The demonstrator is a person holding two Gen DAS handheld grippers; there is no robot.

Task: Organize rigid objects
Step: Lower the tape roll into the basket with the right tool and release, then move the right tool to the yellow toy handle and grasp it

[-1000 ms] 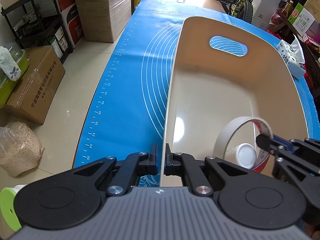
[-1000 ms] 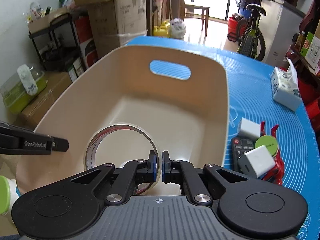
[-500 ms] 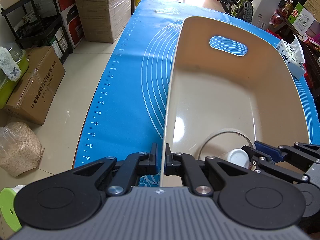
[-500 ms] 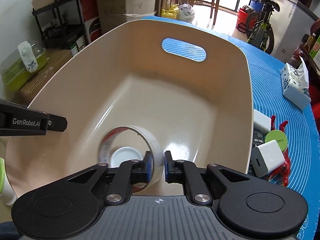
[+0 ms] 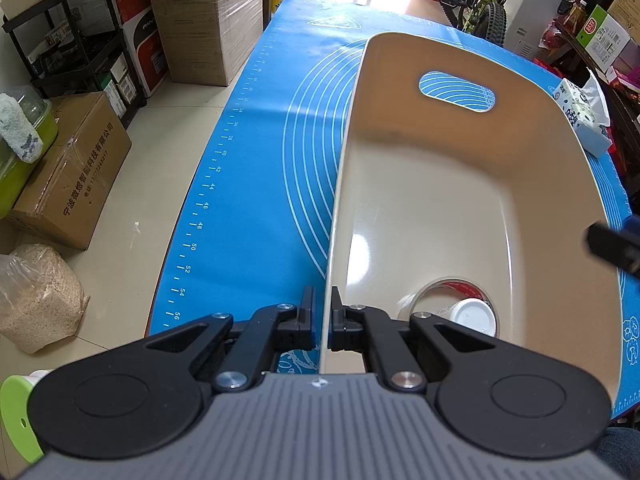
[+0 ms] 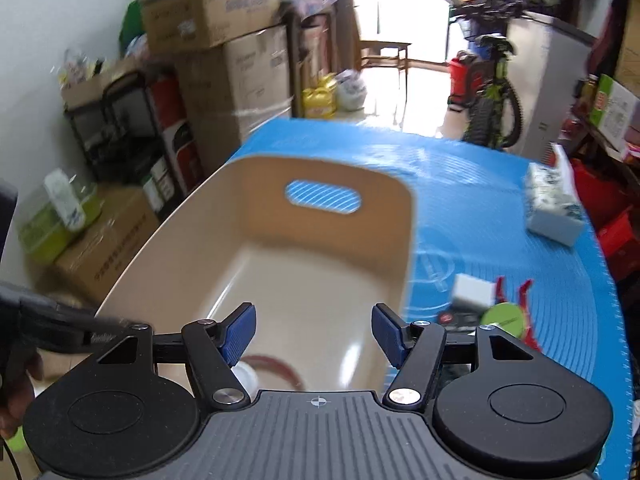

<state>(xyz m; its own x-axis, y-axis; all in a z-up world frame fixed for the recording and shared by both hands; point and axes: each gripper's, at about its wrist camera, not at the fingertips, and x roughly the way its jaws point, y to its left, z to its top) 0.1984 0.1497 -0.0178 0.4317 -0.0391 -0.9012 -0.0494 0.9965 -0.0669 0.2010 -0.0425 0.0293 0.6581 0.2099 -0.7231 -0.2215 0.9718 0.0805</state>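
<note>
A blue silicone baking mat (image 5: 256,184) with white rings and a ruler scale covers the table and spreads ahead of both grippers. On it stands a beige plastic bin (image 5: 452,200) with an oval handle cut-out in its far wall; its left wall runs straight out ahead of the left gripper (image 5: 323,312), whose jaws are pinched onto that thin rim, one finger outside and one inside the bin. The right gripper (image 6: 314,334) hangs above the near end of the bin with its blue-padded jaws spreading apart and nothing between them; in the left wrist view only a blurred dark tip of it shows at the right edge. Well ahead and to the right of the right gripper a tissue pack (image 6: 554,210) lies on the mat. Closer, just right of the bin and of the right gripper's right finger, is a small cluster: a white charger block (image 6: 472,290), a red clamp (image 6: 516,292), a green round lid (image 6: 505,315) and a black remote (image 6: 450,316), the last only partly seen and blurred. On the bin floor, below the right gripper and just right of the left gripper's inner finger, lies a roll of tape (image 5: 452,286) with a red-printed inner face, and a white round cap (image 5: 474,316) lies inside its ring.
</note>
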